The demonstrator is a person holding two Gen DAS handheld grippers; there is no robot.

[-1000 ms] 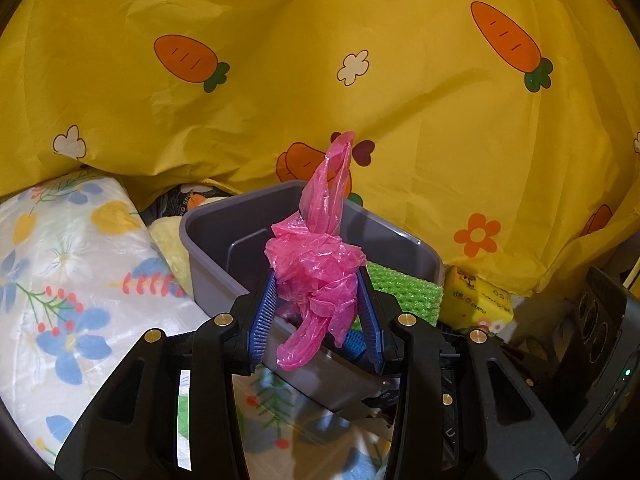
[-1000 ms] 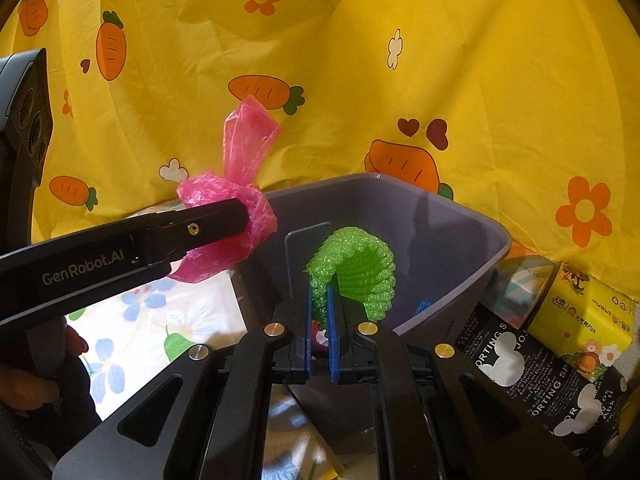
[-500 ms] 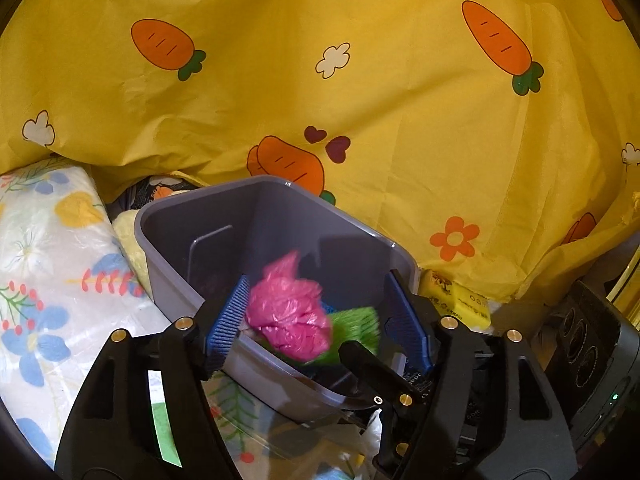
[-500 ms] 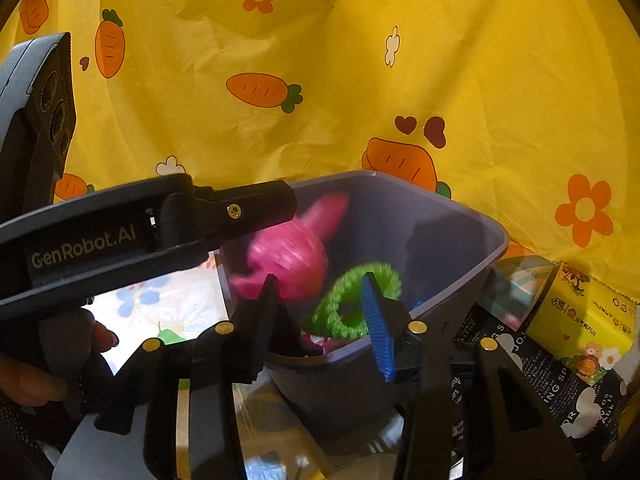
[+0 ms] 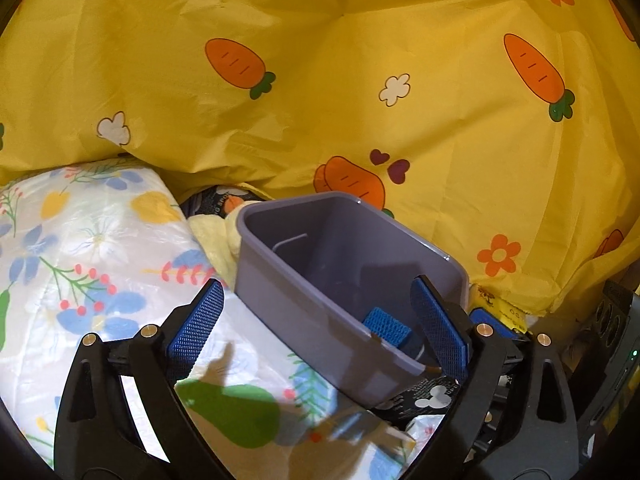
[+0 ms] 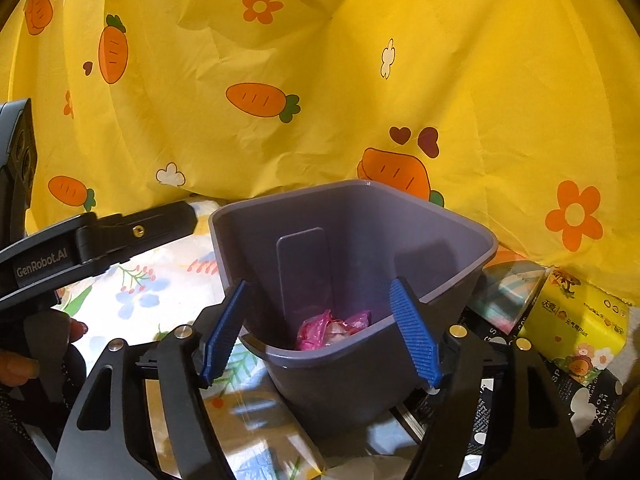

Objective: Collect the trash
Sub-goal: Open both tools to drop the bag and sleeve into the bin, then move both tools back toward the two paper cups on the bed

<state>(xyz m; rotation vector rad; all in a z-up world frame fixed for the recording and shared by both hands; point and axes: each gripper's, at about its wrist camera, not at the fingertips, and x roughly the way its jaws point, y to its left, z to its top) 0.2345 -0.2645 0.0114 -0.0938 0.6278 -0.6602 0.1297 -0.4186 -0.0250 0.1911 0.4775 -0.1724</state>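
A grey plastic bin point(image 6: 400, 232) stands against the yellow cloth. A crumpled pink plastic bag point(image 6: 332, 328) lies at its bottom. No green foam net shows in either view. My right gripper point(image 6: 320, 334) hangs over the bin's near rim, its jaws opening, with only the rim between the blue pads. My left gripper point(image 5: 316, 326) is at the bin's point(image 5: 280, 292) left near corner, jaws opening wide and holding nothing. Its black finger point(image 6: 120, 236) shows at the left of the right wrist view. One right pad point(image 5: 386, 324) shows over the bin.
A yellow carrot-print cloth point(image 5: 320, 100) drapes behind the bin. A white floral plastic sheet point(image 5: 92, 248) covers the surface at left. A yellow tissue pack point(image 6: 576, 320) and a black mouse-print bag point(image 6: 580, 396) lie to the right. A hand point(image 6: 20, 364) grips the left tool.
Both grippers have opened. The pink bag fell from my left gripper into the bin, and the green net left my right one. My left gripper shifted left of the bin.
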